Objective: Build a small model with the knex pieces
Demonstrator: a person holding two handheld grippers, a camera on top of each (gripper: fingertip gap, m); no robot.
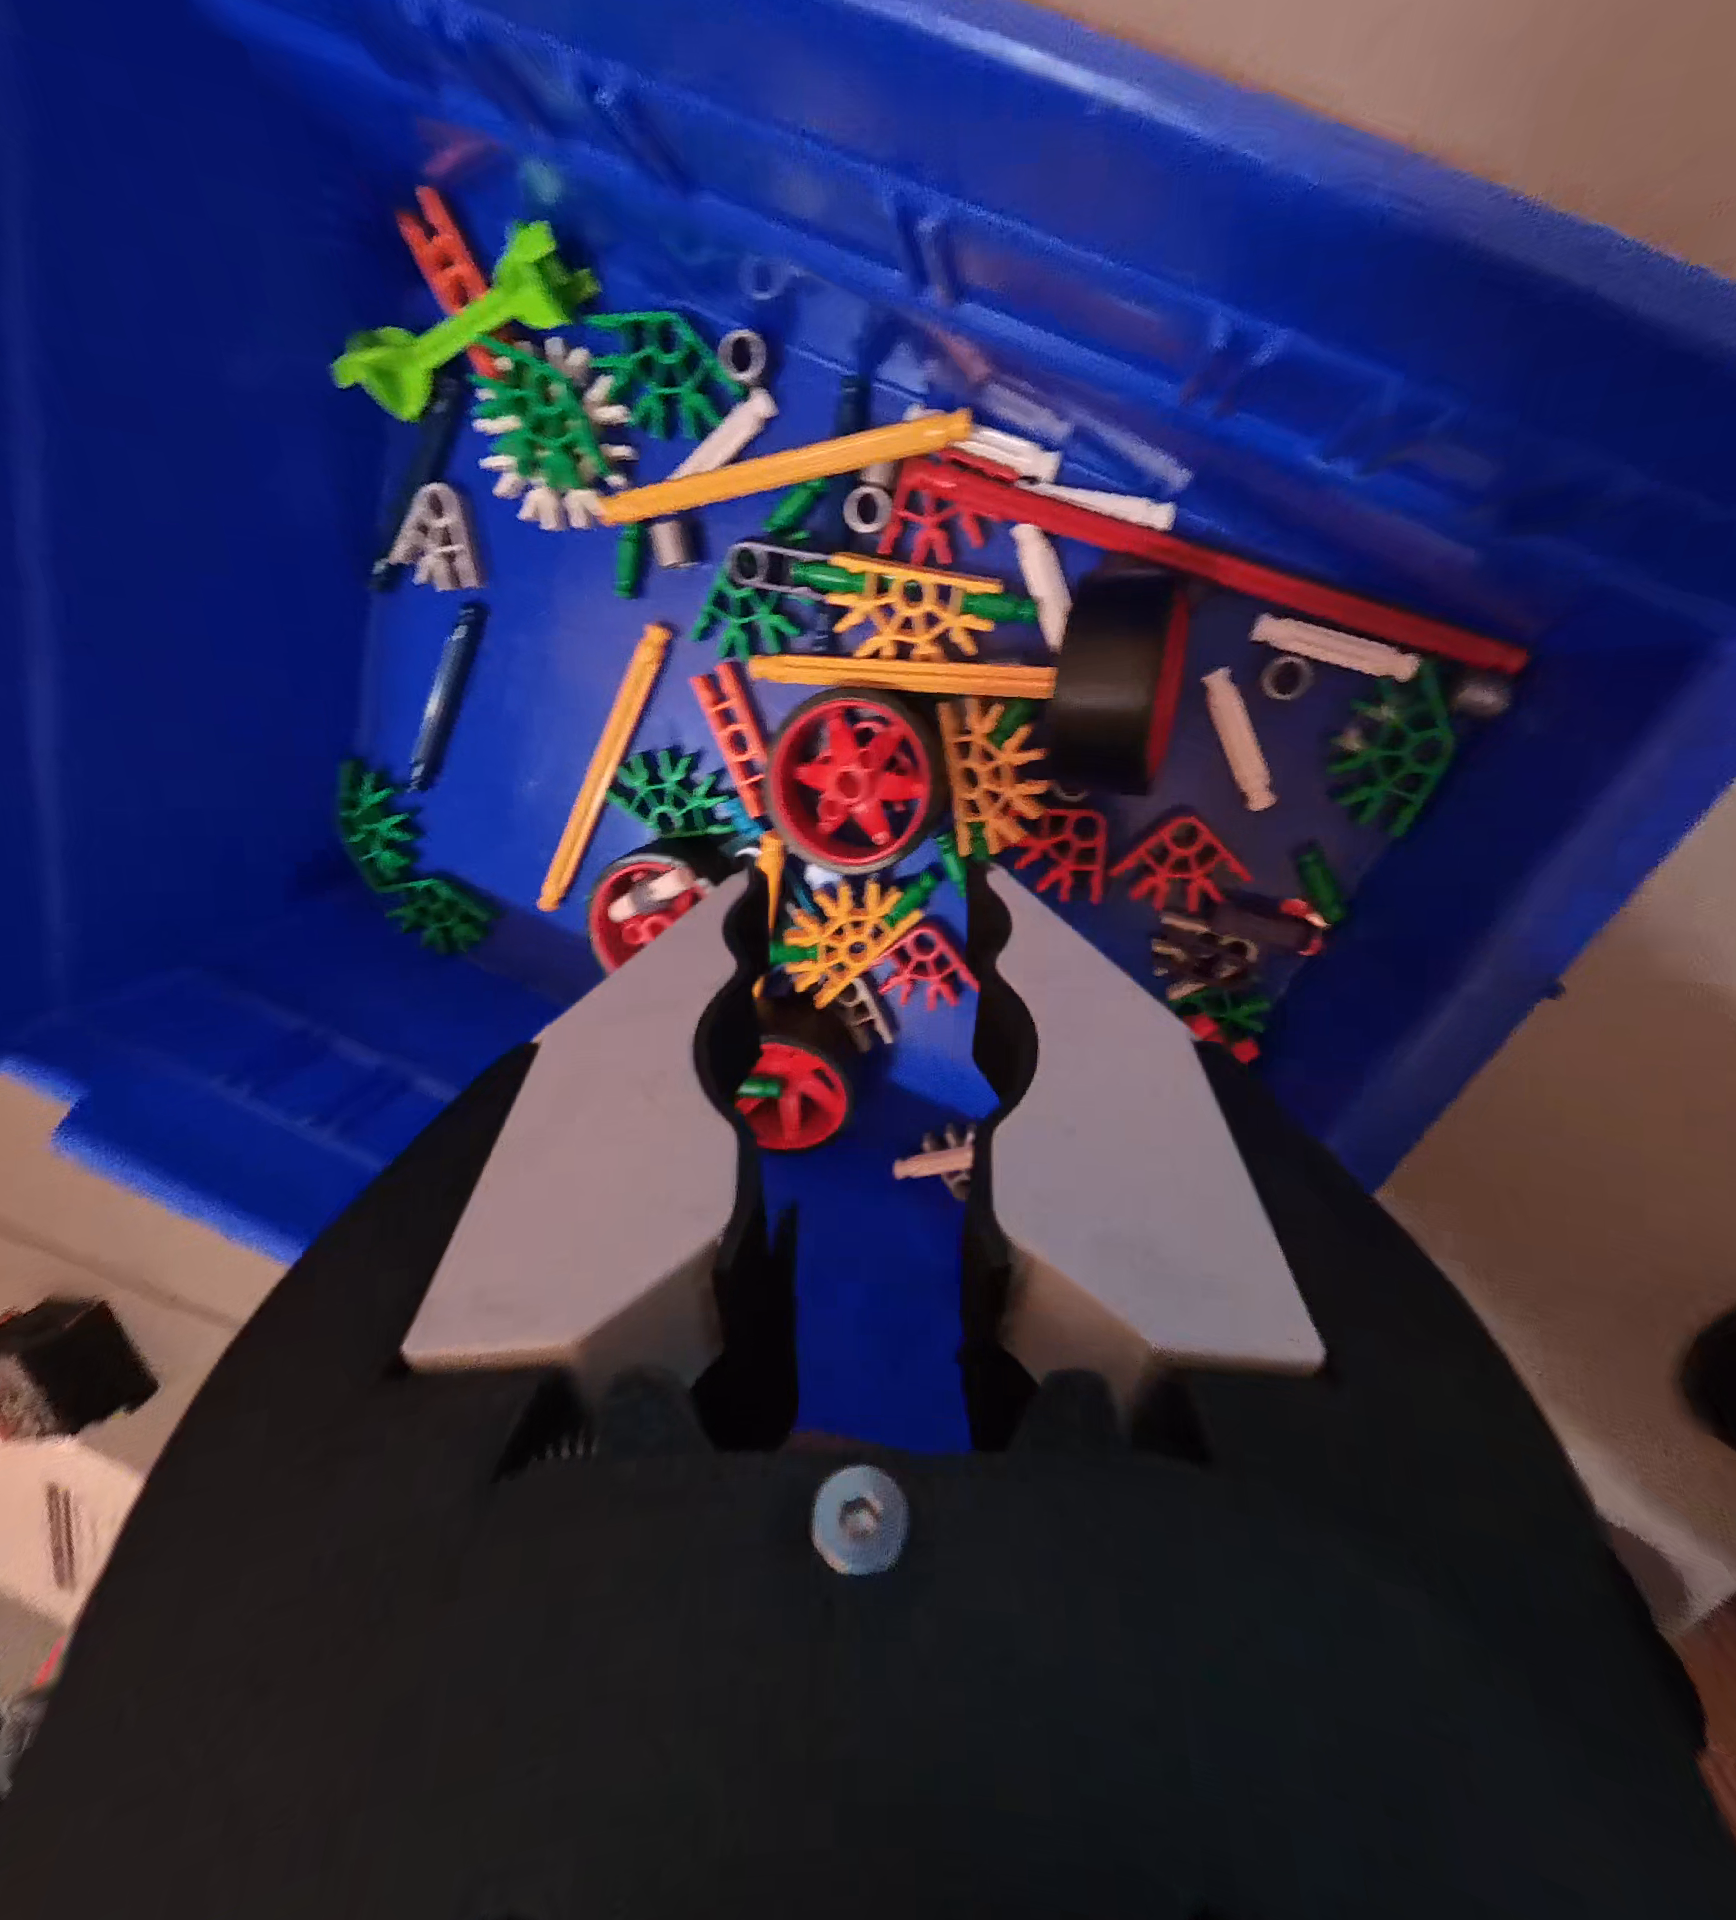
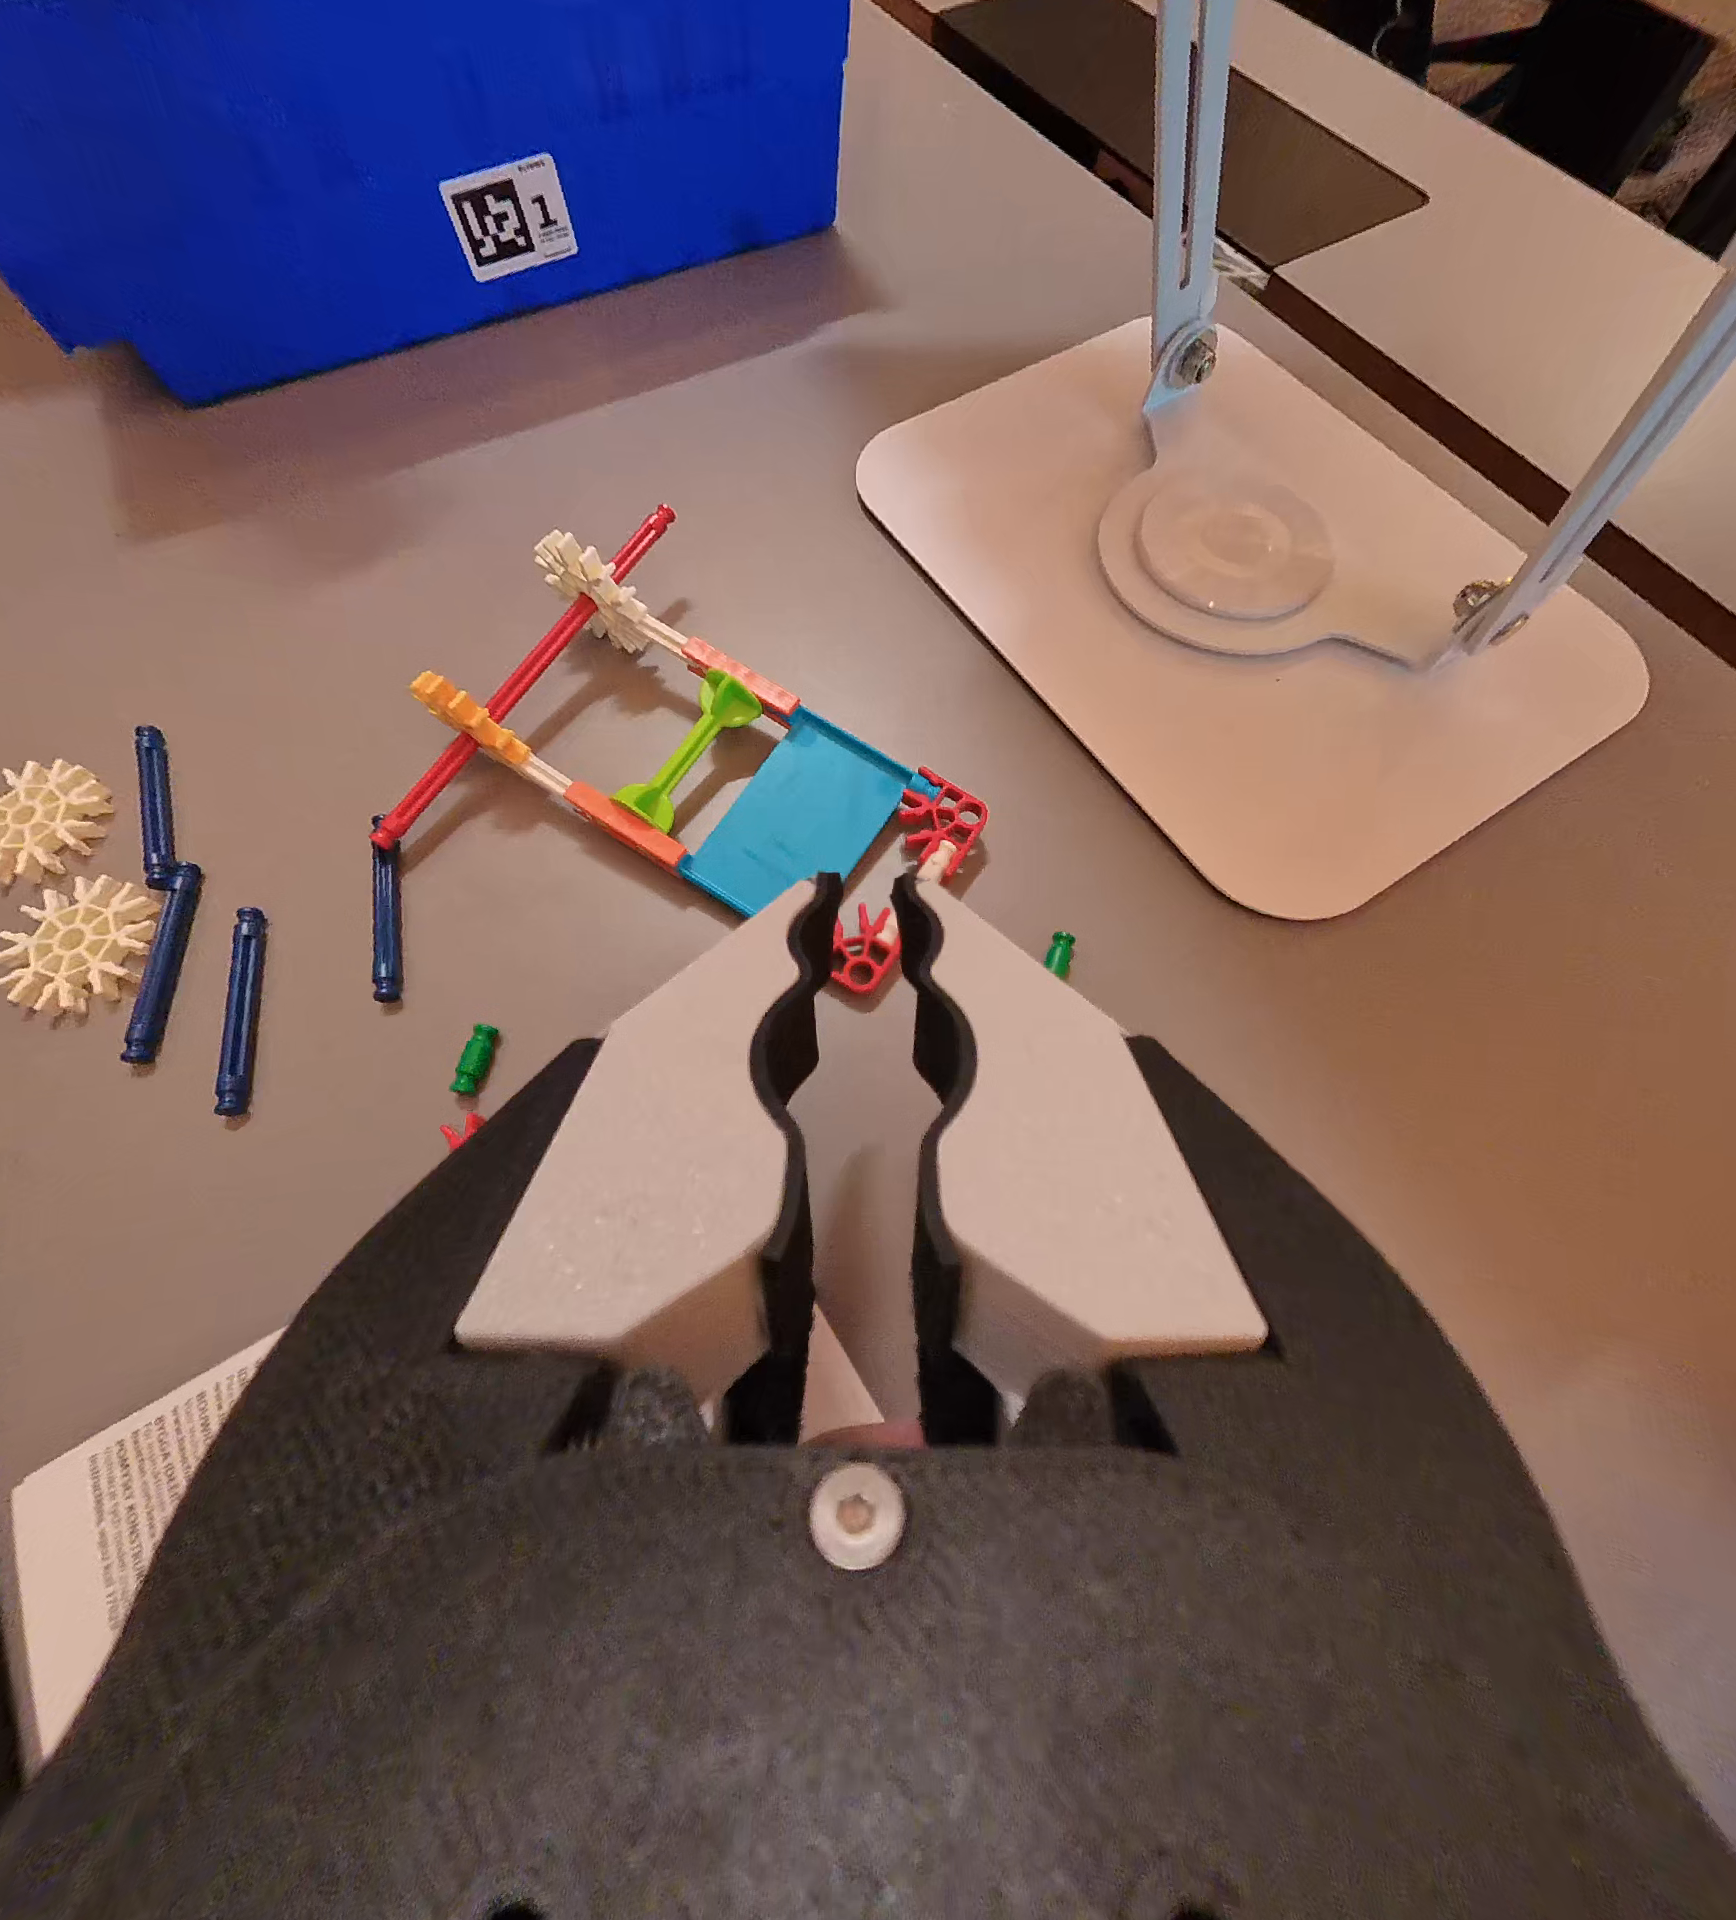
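Hovering, left gripper (image 1: 859, 883): over the blue bin (image 1: 1622, 499), jaws parted with nothing gripped; a yellow connector (image 1: 848, 940) lies in the gap below, a red wheel (image 1: 851, 781) just beyond the tips.
Bin edges: tall walls on every side; loose pieces crowd the floor.
Right gripper (image 2: 861, 883): jaws narrowly apart, gripping nothing, above a small red connector (image 2: 864, 951) on the grey table (image 2: 1363, 1143).
Nearby: the half-built toy frame (image 2: 729, 758) just ahead; white lamp base (image 2: 1259, 644) to the right; blue rods (image 2: 240, 1008) well apart at left.
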